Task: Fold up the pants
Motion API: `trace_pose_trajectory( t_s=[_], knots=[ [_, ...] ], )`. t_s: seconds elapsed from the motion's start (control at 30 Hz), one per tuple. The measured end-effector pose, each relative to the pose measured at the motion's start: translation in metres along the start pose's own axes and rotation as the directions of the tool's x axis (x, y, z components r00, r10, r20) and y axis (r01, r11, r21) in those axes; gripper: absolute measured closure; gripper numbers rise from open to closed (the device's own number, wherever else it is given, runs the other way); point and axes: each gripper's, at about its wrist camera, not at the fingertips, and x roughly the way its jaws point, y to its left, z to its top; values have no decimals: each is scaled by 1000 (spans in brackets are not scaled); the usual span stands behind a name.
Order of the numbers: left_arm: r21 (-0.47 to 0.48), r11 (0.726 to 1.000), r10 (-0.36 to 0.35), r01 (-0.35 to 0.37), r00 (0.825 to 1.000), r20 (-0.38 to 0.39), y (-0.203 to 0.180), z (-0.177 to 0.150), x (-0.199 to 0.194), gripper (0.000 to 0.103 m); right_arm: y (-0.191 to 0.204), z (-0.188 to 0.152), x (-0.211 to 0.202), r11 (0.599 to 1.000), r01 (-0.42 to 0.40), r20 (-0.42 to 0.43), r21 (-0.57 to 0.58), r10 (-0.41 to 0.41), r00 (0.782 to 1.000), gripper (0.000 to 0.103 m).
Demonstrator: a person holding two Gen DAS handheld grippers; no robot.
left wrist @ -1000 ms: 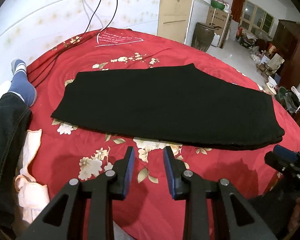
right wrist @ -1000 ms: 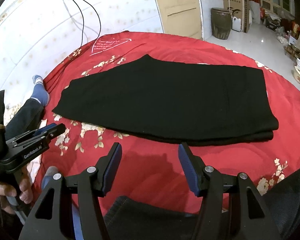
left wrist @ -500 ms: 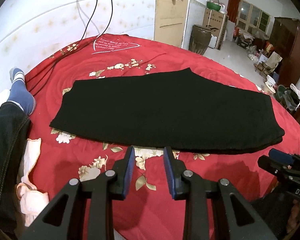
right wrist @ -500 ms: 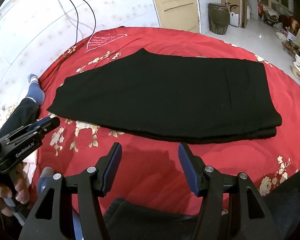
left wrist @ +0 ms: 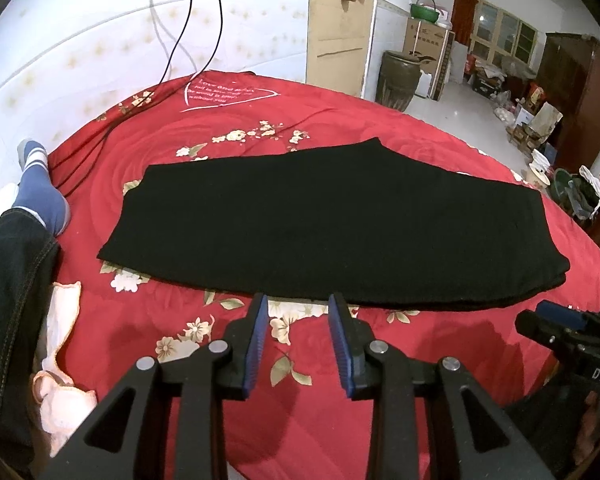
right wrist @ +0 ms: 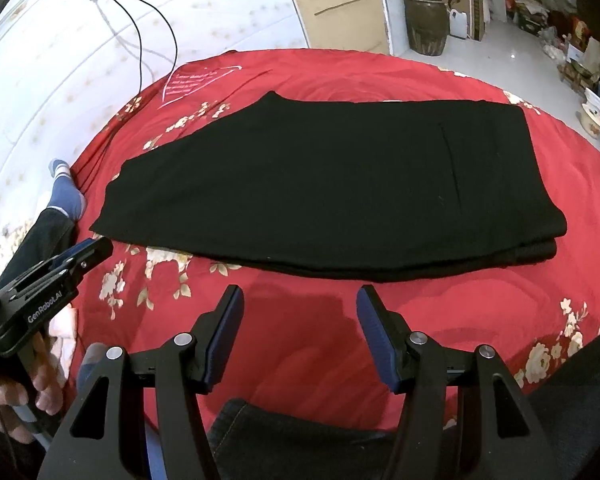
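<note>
Black pants lie flat on the red floral bedspread, folded lengthwise, the wide end at the right. They also show in the right wrist view. My left gripper is open and empty, its tips just short of the pants' near edge. My right gripper is open wider and empty, hovering a little in front of the near edge. The left gripper shows at the left of the right wrist view; the right gripper shows at the right of the left wrist view.
A person's jeans leg and blue sock rest at the bed's left side, with a pale cloth beside them. Black cables hang down the wall onto the bed. The floor, a jar and furniture lie beyond at the right.
Both grippers have drifted forward slightly toward the pants' near edge. The pants have not moved. Both stay open.
</note>
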Motion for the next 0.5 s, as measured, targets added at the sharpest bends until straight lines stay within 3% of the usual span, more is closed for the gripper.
trace_pose_trajectory(
  t_s=[0.5],
  knots=[
    [-22,1000,12,-12,1000,8,9,-3,0,64,13,-1,-7,998,-6,9,-55,7,1000,44]
  ],
)
